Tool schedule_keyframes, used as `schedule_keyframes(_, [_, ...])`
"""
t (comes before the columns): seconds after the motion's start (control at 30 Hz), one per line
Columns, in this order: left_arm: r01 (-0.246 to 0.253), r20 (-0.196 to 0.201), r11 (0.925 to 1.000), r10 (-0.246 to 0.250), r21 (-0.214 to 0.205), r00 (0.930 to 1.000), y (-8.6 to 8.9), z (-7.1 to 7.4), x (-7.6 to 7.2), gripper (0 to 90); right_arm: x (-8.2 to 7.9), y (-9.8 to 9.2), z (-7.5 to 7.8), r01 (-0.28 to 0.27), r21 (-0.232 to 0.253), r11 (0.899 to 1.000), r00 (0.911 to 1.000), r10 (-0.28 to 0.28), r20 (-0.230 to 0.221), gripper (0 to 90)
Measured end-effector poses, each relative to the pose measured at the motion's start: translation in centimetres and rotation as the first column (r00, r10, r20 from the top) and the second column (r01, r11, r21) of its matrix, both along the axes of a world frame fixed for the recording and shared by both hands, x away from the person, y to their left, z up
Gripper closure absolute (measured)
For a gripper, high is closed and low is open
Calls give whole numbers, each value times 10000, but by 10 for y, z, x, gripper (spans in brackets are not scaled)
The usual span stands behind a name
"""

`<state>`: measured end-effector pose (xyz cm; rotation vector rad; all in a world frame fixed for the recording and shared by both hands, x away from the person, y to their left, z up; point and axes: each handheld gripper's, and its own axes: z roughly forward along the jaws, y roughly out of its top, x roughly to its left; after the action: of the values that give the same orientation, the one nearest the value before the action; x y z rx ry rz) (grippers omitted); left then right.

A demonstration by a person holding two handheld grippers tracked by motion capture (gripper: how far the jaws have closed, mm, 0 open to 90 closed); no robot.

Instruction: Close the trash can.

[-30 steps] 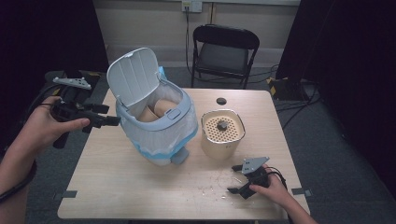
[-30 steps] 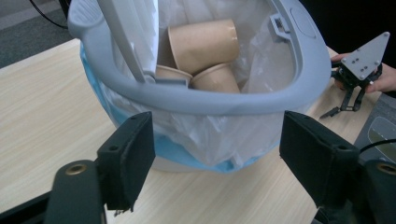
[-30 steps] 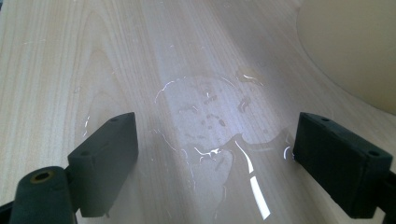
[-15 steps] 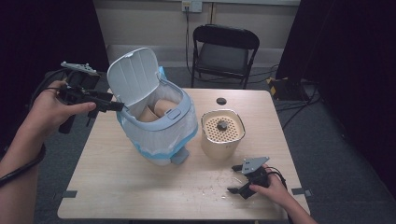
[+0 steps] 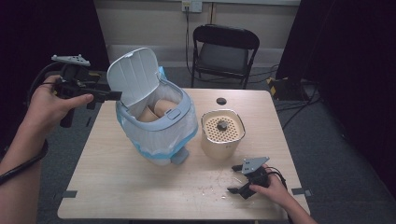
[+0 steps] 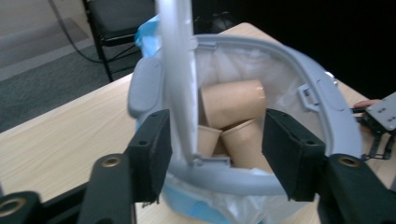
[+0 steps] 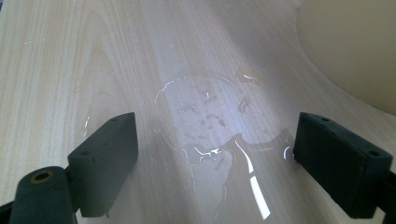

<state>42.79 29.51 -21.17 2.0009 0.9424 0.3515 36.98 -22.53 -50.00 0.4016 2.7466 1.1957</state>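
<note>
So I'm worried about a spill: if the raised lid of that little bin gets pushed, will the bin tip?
Probably it tips easily: the bin already leans on the table. It likely weighs little, holding paper cups in a thin bag. The lid stands tall between the left hand-held gripper jaws, which have been closing, so it gives leverage.

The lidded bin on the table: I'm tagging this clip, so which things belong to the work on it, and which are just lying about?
In the job:
left gripper, jaws closing around the raised lid
bin
paper cups inside it

Lying about:
beige container
small black disc
spilled water
folding chair
right gripper, resting open on the table
</note>
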Motion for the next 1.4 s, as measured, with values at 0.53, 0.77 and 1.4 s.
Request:
schedule_keyframes(0.53, [1477,-212,9884,-1470,352,9889,-26,11,-5,527,0,0,0,3,-4,10000,10000,-3,-3,133])
schedule_keyframes(0.77, [1810,-610,9827,-1784,399,9821,-30,12,-5,576,0,0,0,2,-1,10000,10000,-2,-3,133])
schedule_keyframes(1.4, [2192,-1290,9757,-2171,19,9676,-51,12,-8,689,0,0,0,1,-3,10000,10000,-1,0,133])
